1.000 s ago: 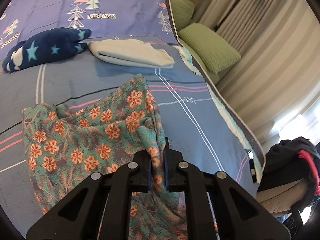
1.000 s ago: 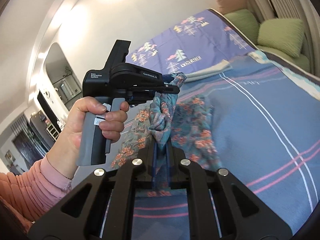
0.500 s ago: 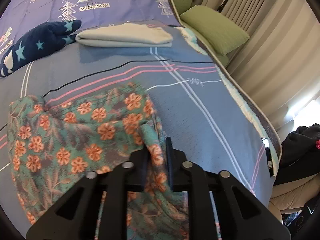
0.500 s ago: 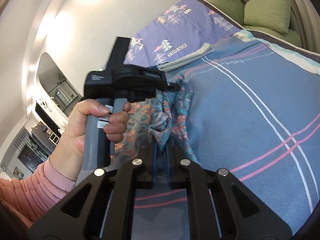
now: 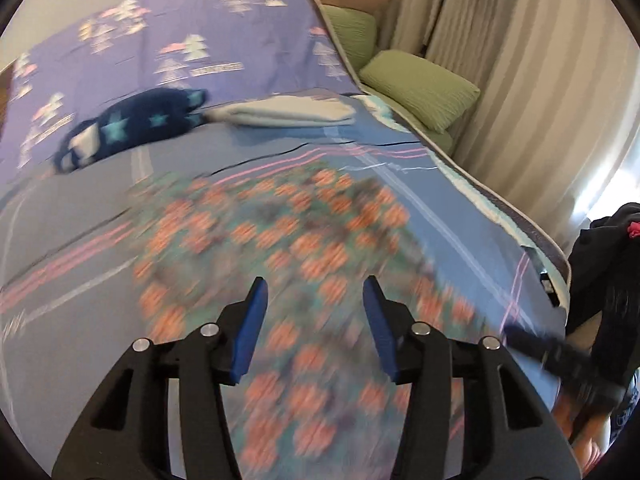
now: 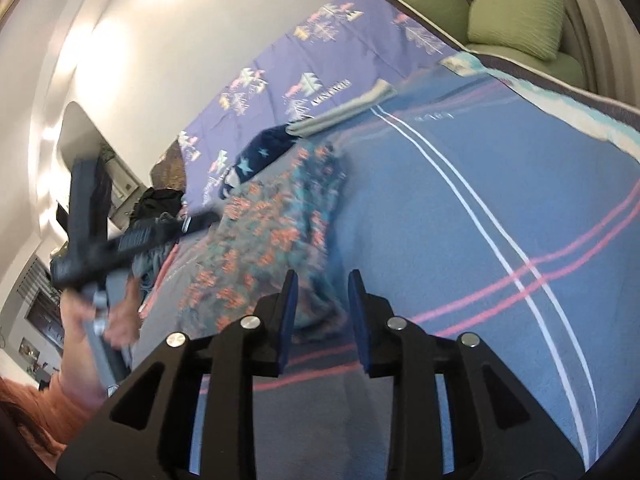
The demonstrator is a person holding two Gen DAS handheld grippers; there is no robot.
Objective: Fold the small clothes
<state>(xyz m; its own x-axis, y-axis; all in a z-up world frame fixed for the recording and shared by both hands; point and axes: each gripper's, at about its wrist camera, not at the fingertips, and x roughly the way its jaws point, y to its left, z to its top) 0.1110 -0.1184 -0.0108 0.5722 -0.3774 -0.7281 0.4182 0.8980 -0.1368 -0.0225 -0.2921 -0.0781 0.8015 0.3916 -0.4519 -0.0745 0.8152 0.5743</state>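
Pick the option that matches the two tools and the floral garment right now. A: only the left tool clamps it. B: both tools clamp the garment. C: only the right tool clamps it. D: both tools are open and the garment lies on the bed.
D: the left tool and the right tool each show a wide gap between their blue fingers, with the floral garment spread loose on the blanket.

motion blur smears the floral garment (image 5: 280, 248) and left claw (image 6: 120, 240).

Soft floral cloth garment (image 5: 288, 248) lies on a matt woven bedspread (image 6: 460, 208); the gripper (image 5: 314, 322) is matt black plastic.
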